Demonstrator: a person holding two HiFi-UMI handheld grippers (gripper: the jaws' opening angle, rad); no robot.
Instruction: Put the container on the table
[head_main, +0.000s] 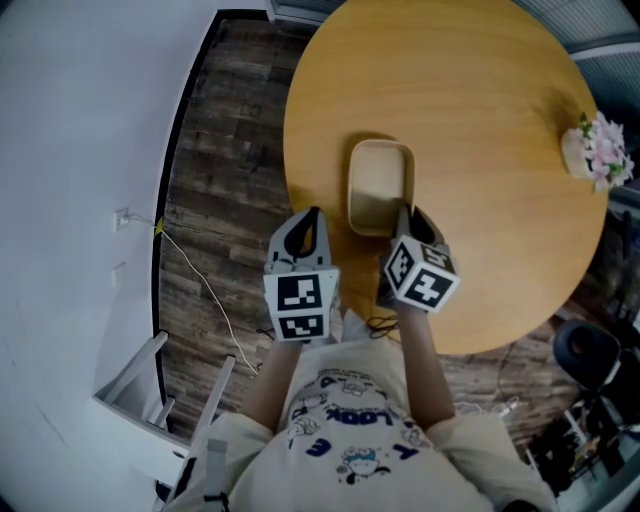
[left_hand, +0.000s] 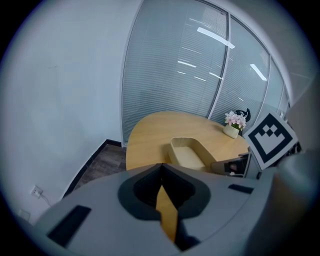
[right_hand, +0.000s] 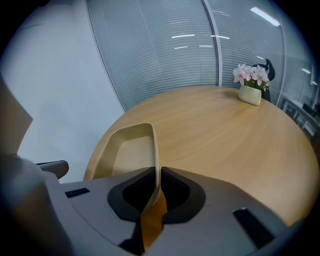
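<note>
- Head view: the round wooden table (head_main: 500, 150) fills the top. A small flower pot (head_main: 595, 150) sits at its far right edge, well apart from the action. A thin cable (head_main: 200, 280) snakes over the dark plank floor (head_main: 225, 150) on the left.
- The beige container (head_main: 380, 185) lies near the table's edge closest to the person, long side pointing away, and looks flat on the top. Nothing stands around it.
- The left gripper (head_main: 300, 240) hangs just off that table edge, over the floor, beside the container but apart from it.
- The right gripper (head_main: 408, 225) is at the container's near right corner.
- Left gripper view: jaws closed together, only table showing past them; the container sits ahead to the right.
- Right gripper view: jaws pinched on the container's thin right wall; inside shows only its own beige bottom.
</note>
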